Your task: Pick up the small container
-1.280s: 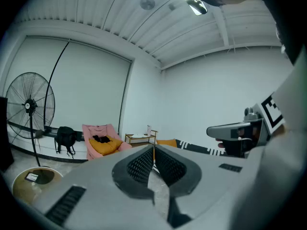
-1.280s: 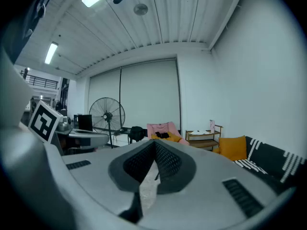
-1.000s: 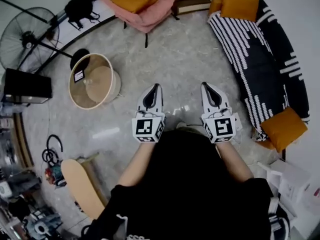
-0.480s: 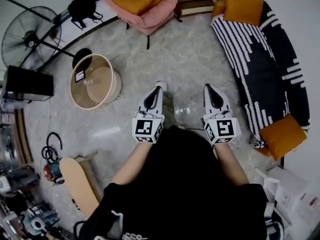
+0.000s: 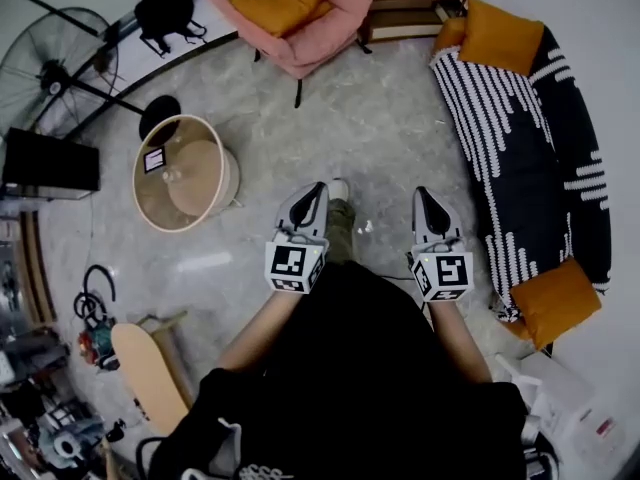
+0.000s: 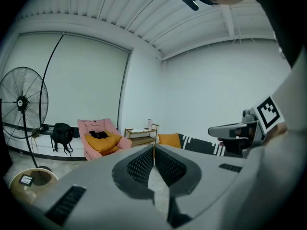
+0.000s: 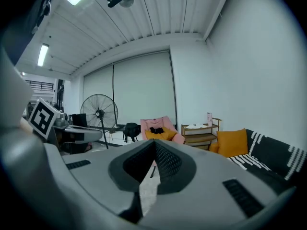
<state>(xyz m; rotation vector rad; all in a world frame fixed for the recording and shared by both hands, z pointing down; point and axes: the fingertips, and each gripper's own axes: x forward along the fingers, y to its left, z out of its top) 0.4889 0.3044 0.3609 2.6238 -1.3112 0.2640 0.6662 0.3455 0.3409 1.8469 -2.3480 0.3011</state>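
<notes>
Two tongs point(image 5: 318, 189) point(image 5: 423, 194), one fan point(image 5: 45, 68), one armchair point(image 5: 335, 28), one sofa point(image 5: 520, 138), three orange cushions point(image 5: 500, 33) point(image 5: 555, 298) point(image 5: 285, 3), one bag point(image 5: 165, 13), seemingly one round table point(image 5: 137, 180).

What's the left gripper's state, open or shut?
Shut. The left gripper has its jaws meeting at the tips in its own view, with nothing between them.

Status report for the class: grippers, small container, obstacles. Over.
Both shut, empty: left gripper, right gripper. No small container made out. Off left, round table; ahead, pink armchair.
</notes>
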